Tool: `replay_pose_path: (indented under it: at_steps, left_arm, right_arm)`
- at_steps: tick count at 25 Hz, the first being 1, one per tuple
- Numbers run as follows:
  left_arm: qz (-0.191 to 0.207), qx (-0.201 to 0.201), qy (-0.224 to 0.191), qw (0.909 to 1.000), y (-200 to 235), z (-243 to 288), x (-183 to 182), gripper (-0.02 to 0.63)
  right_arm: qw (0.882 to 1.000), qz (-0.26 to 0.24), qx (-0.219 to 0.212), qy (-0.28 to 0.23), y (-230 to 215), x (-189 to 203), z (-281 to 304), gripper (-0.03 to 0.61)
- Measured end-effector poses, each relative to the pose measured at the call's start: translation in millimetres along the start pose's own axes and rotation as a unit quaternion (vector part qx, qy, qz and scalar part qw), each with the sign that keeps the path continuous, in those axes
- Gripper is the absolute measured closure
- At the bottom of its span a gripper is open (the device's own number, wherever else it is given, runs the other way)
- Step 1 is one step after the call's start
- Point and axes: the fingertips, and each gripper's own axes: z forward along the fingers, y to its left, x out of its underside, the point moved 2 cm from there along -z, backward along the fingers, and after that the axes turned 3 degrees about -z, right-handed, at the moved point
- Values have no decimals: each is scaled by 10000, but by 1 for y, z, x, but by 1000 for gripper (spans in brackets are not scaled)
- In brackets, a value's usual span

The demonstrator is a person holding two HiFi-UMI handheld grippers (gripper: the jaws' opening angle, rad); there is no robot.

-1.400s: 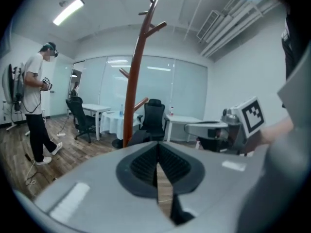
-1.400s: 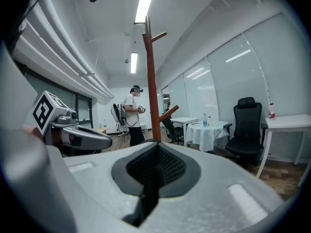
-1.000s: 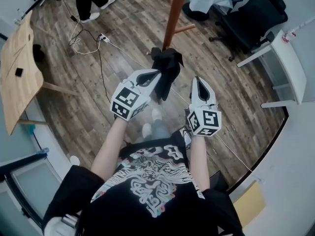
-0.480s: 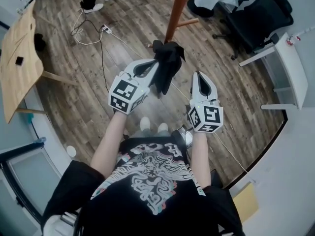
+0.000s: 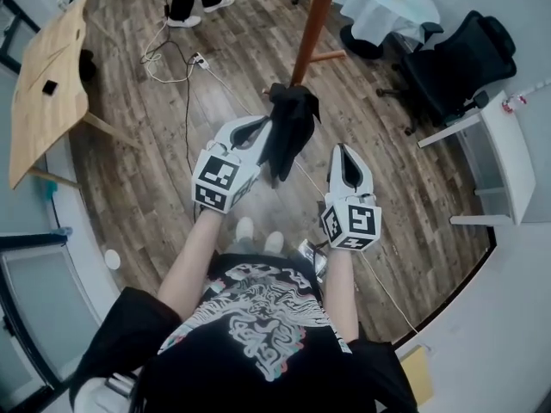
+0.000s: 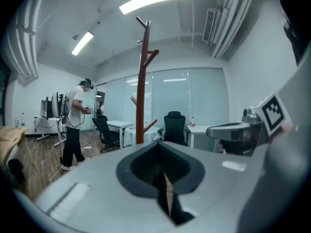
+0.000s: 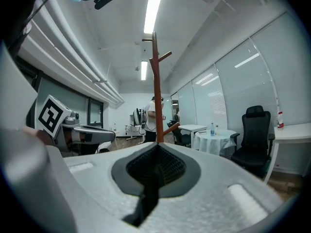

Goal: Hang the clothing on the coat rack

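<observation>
The reddish-brown coat rack [image 5: 310, 24] stands on the wood floor just ahead, its pole and pegs also visible in the left gripper view [image 6: 142, 81] and the right gripper view [image 7: 157, 86]. A black piece of clothing [image 5: 288, 127] hangs bunched from my left gripper [image 5: 269, 126], which is shut on it, close to the pole's near side. In the left gripper view the left gripper [image 6: 160, 169] shows closed jaws with a thin edge pinched between them. My right gripper [image 5: 344, 151] sits to the right of the cloth, apart from it, shut and empty [image 7: 154, 164].
A wooden table [image 5: 43, 101] is at the left, with a cable and power strip [image 5: 185, 58] on the floor beyond it. A black office chair [image 5: 456, 54], a white-draped round table [image 5: 387, 3] and a white desk [image 5: 508, 119] stand to the right. A person [image 6: 75, 125] stands beyond the rack.
The floor and furniture have slid down and right in the head view. Both grippers kept nearly the same pose, and the black clothing stays in the left one near the pole.
</observation>
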Motion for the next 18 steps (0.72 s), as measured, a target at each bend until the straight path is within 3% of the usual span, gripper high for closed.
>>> replay_pose_path:
  at_steps: [18]
  left_arm:
    - [43, -516, -145, 9986, -48, -43, -7, 624]
  right_arm:
    - [9987, -249, -397, -183, 14, -9, -54, 580]
